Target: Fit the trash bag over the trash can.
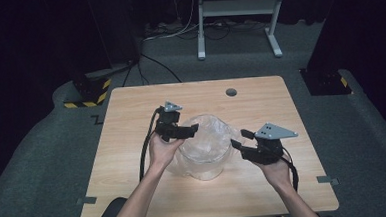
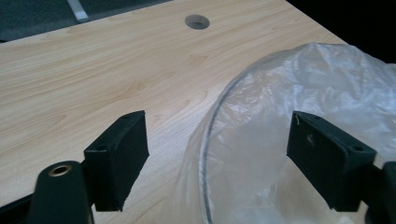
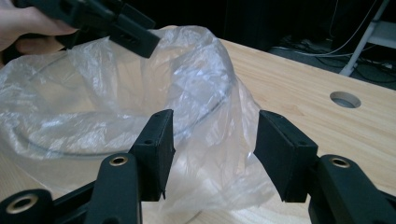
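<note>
Clear plastic bag (image 1: 205,143) lines a glass bowl (image 1: 202,164) mid-table, its film draped over the rim. Your left gripper (image 2: 217,156) straddles that rim with jaws spread, not pinching; your right gripper (image 3: 212,151) stands spread around loose film, likely to tug it outward

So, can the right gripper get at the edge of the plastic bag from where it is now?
Probably yes. The right gripper has its jaws open, and a fold of the plastic bag already lies between them. Nothing stands in the way; the left gripper is at the bag's far side.
</note>
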A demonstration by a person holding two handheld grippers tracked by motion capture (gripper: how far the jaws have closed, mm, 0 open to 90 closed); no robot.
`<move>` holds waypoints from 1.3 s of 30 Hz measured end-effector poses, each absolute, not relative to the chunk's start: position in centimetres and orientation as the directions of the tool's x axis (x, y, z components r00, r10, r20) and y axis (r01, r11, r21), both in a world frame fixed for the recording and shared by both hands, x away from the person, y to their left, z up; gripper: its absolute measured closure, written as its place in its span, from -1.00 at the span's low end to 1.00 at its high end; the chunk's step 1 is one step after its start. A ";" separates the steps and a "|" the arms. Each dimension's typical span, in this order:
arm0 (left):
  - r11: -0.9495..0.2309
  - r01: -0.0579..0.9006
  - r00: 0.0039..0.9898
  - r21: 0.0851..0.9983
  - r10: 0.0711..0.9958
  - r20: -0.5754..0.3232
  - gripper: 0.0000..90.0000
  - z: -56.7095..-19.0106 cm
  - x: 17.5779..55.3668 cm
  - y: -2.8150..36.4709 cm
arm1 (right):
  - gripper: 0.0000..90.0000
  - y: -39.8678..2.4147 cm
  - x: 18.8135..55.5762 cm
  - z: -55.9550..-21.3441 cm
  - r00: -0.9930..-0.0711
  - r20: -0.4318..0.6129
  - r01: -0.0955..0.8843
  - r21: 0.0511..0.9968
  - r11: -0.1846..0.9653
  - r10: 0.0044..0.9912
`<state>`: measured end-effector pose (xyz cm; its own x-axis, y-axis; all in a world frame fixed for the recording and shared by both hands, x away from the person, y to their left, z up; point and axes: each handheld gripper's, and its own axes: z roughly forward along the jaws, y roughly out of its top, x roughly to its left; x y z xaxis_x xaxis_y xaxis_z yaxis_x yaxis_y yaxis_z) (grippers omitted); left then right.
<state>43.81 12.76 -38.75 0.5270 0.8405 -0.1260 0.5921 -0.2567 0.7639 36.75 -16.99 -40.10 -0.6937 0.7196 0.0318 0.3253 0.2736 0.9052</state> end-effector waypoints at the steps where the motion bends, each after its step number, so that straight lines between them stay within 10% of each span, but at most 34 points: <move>1: -0.258 0.595 0.518 0.761 0.847 -0.118 -0.51 -38.8 44.0 12.7 | 0.04 -17.0 36.7 -40.2 -0.693 0.034 0.328 0.904 0.274 0.720; 30: -0.162 0.505 0.547 0.848 0.819 -0.170 -0.43 -38.6 42.5 14.3 | 0.06 -19.8 37.4 -41.8 -0.637 0.065 0.403 0.878 0.259 0.768; 39: -0.097 0.493 0.508 0.865 0.839 -0.196 -0.39 -38.5 40.6 16.8 | 0.41 -19.5 39.5 -41.8 -0.642 0.081 0.398 0.885 0.241 0.762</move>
